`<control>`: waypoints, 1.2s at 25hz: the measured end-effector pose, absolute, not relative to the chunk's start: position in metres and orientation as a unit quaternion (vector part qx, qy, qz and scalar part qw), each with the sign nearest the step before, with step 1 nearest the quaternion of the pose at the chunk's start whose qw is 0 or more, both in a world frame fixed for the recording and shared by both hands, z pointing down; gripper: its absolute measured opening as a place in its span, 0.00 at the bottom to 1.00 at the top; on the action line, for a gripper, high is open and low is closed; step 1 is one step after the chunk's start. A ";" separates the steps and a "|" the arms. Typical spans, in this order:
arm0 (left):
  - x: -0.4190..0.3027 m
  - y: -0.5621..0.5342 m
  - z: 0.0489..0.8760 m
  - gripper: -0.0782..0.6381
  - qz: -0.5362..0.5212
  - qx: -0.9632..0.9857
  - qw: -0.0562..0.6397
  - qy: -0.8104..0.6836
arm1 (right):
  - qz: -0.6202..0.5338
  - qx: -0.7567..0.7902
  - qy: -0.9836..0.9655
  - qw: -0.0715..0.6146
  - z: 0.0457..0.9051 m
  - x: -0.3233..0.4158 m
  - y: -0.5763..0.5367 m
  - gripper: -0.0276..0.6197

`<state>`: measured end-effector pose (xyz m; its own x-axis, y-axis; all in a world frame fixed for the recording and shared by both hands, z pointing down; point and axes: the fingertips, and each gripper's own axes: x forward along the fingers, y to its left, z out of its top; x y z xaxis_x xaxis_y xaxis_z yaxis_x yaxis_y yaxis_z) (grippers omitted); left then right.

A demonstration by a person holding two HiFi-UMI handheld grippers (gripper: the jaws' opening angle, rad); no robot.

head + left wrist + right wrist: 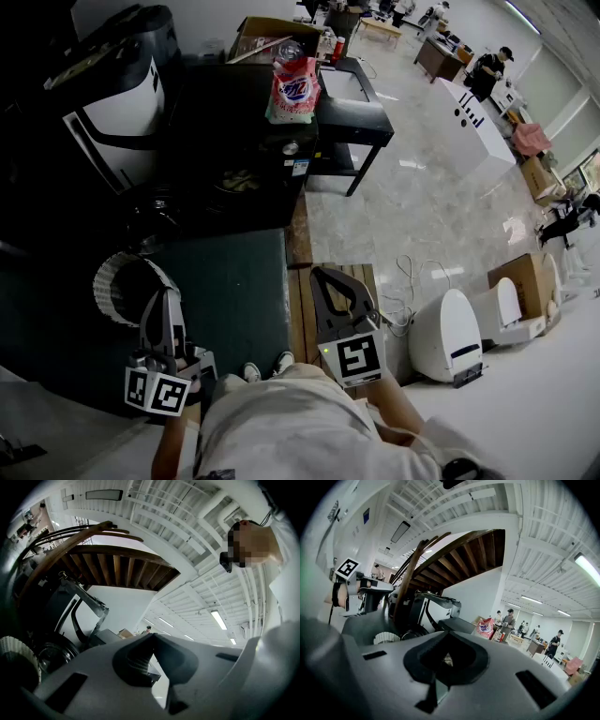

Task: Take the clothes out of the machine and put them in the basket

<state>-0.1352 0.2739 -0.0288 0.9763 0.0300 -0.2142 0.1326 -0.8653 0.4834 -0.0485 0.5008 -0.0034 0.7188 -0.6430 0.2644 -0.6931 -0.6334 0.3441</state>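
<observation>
Clothes [239,178], probably the pale heap, down in the black machine [225,112]; left gripper [169,298] and right gripper [323,275] both pressed together on nothing.
Heap low in the machine's mouth, pink detergent bag [295,89] upright at its far edge. White ribbed basket [111,272] on the green mat [244,291] nearer in, apart from the heap. Left gripper just beside the basket, right gripper over the wooden boards [298,319], jaw tips of each meeting, nothing between.

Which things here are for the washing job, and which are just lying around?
For the job: washing machine, clothes in its drum, white basket.
Just lying about: pink detergent bag, black table, cardboard box.
</observation>
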 end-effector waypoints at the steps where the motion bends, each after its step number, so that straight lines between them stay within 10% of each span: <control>1: -0.135 0.273 -0.029 0.13 -0.101 0.960 0.256 0.042 | 0.059 0.902 -0.371 0.215 -0.004 -0.048 0.500 0.06; 18: -0.135 0.269 -0.023 0.13 -0.093 0.960 0.261 0.033 | 0.060 0.901 -0.395 0.168 -0.003 -0.047 0.498 0.06; 30: -0.111 0.286 -0.021 0.13 -0.088 0.961 0.261 0.035 | 0.086 0.883 -0.421 0.190 0.020 -0.023 0.512 0.71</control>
<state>-0.1109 0.2864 -0.0211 0.9822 0.0219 -0.1868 0.1135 -0.8608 0.4962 -0.0226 0.5116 0.0200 0.6300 -0.7116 0.3112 -0.7766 -0.5728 0.2623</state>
